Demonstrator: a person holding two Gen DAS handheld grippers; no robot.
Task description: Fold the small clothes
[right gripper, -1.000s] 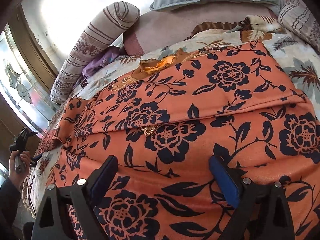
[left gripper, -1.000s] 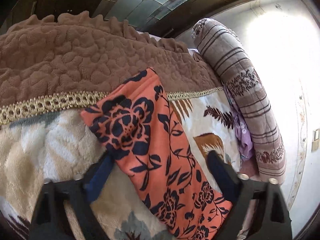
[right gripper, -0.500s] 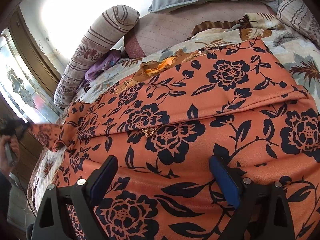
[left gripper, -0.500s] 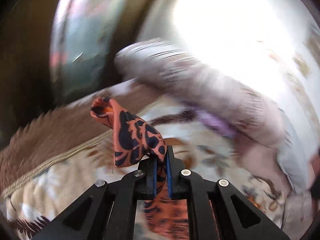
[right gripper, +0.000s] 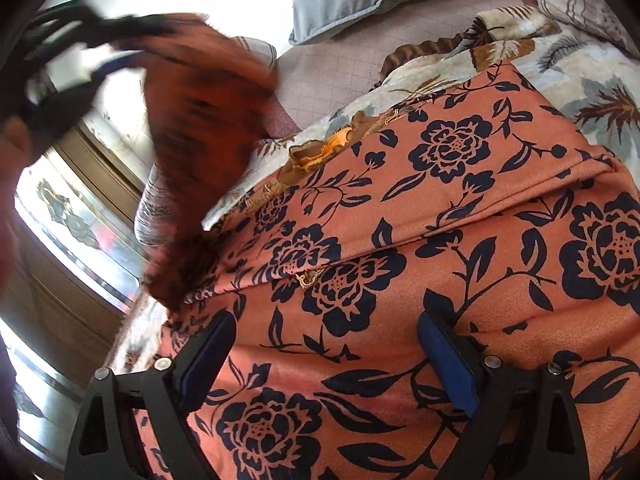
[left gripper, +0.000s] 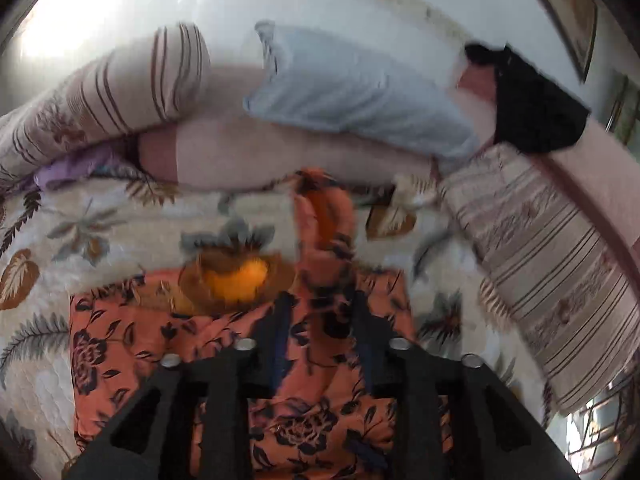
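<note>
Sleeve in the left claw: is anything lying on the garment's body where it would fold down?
Nothing visible. The sleeve hangs in the air from the left claw, whose jaws are opening around it. The floral garment below lies flat on the blanket, bare of other things. The right claw hovers open over its near part.

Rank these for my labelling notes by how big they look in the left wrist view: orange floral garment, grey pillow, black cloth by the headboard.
1. orange floral garment, though nearness to the camera inflates it.
2. grey pillow.
3. black cloth.
</note>
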